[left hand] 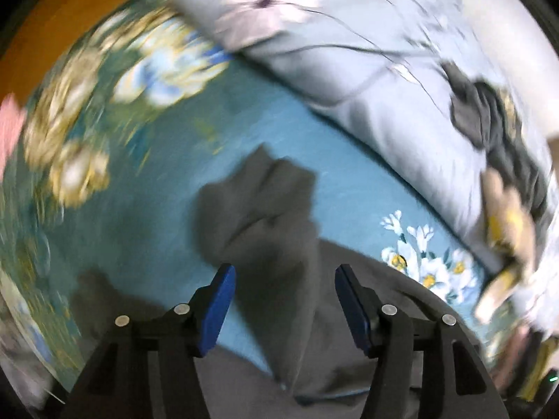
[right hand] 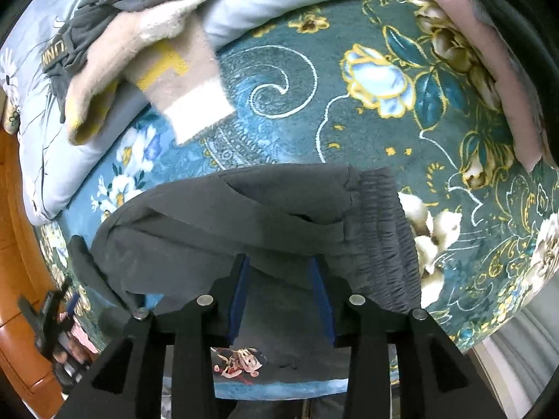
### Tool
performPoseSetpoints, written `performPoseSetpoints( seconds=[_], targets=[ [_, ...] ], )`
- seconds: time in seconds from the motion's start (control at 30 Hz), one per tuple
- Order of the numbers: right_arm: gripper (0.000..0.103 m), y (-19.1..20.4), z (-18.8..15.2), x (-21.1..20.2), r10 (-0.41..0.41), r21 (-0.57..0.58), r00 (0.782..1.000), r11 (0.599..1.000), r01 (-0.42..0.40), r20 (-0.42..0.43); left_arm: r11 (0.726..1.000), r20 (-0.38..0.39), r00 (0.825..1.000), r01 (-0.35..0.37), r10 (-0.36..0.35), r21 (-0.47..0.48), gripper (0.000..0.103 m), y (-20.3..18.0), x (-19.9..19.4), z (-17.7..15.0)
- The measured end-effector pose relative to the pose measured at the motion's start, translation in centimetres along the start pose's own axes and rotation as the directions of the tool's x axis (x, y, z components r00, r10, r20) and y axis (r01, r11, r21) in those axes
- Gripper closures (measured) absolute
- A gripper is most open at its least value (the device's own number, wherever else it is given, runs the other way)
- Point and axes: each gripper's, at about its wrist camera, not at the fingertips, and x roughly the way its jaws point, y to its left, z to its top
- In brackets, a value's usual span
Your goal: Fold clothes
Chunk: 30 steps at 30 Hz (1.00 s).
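The dark grey trousers [right hand: 251, 216] lie part-folded on the teal floral blanket [right hand: 349, 132], elastic waistband to the right, with a heap of unfolded clothes [right hand: 146, 42] on the pale grey quilt [right hand: 272, 0] behind and a pink folded piece [right hand: 489, 63] at the far right. On the heap a dark garment shows gold letters, of which only "UNN" can be read. The right gripper [right hand: 279, 279] has its blue pads partly spread with trouser cloth draped between them, while the left gripper [left hand: 284, 289] stands wide apart over a raised grey fold [left hand: 258, 202], gripping nothing.

Yellow letters "UNN" on a dark grey garment [right hand: 75, 40] in the clothes pile, right wrist view; the word runs on under folds, rest unreadable. Left wrist view blurred, no lettering legible.
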Motion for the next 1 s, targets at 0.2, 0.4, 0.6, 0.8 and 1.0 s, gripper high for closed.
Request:
performPoseSetpoints(
  seconds=[0.2, 0.4, 0.6, 0.8, 1.0],
  targets=[
    [0.044, -0.5, 0.6, 0.4, -0.008, -0.015, 1.000, 1.000, 0.008, 0.011, 0.970, -0.075, 0.973, -0.210, 0.220, 0.122, 0.039, -2.4, 4.6, 1.1],
    [0.041, -2.7, 1.9, 0.8, -0.013, 0.012, 1.000, 1.000, 0.012, 0.016, 0.948, -0.049, 0.955, -0.282, 0.292, 0.146, 0.058, -0.8, 4.9, 1.1],
    [0.041, -4.0, 2.2, 1.3, 0.022, 0.024, 1.000, 0.999, -0.022, 0.001, 0.957, -0.034, 0.957, -0.288, 0.287, -0.020, 0.079, 3.3, 3.4, 0.3],
    [0.044, -3.4, 2.3, 2.1, 0.103, 0.034, 0.994, 0.994, -0.102, -0.023, 0.956, -0.026, 0.961, -0.278, 0.277, -0.092, 0.092, 4.1, 2.8, -1.4],
    [0.097, -1.2, 2.1, 1.7, 0.098, 0.020, 0.995, 0.995, -0.098, 0.003, 0.967, 0.039, 0.973, -0.223, 0.229, -0.123, 0.099, 4.8, 0.0, -1.7]
  ],
)
